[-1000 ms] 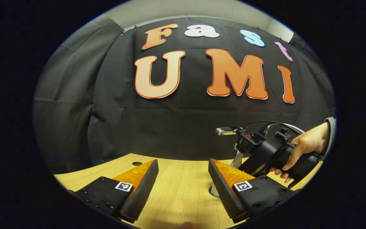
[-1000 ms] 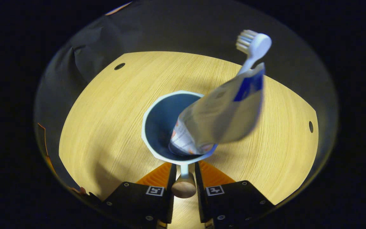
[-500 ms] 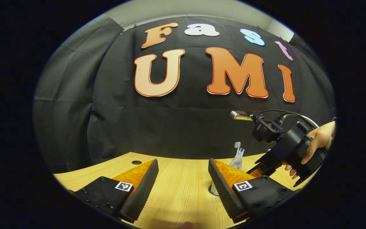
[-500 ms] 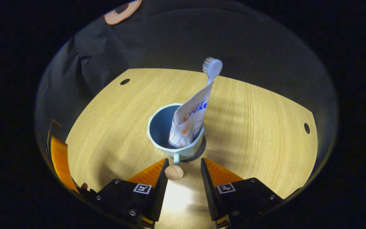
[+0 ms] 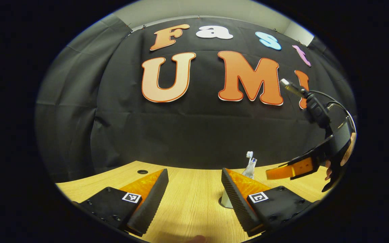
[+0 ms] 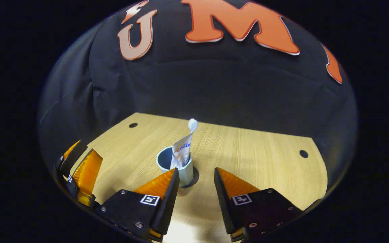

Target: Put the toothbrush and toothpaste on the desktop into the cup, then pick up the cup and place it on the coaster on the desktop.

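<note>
Cup [image 6: 177, 167] is seen standing upright on a dark round coaster [image 6: 193, 179] on the wooden worktop [image 6: 255, 158], about midway between the side edges and nearer the front edge than the back one. In the right gripper view it lies just ahead of the right tongs [image 6: 196, 189], slightly toward their left finger, with no contact; these tongs are spread wide and hold nothing. The toothpaste [image 6: 182, 152] is stood in the cup with its long axis near vertical, the flat crimped end up, leaning slightly to the right. The toothbrush [image 6: 192, 125] is set behind it, also upright, its head pointing upward above the tube.

In the left gripper view the cup [image 5: 226, 201] is partly hidden behind the right finger of the left tongs [image 5: 194, 192], which are also wide apart and empty, low over the front of the worktop. The right tongs [image 5: 290, 169] are seen raised above the worktop's right side.
</note>
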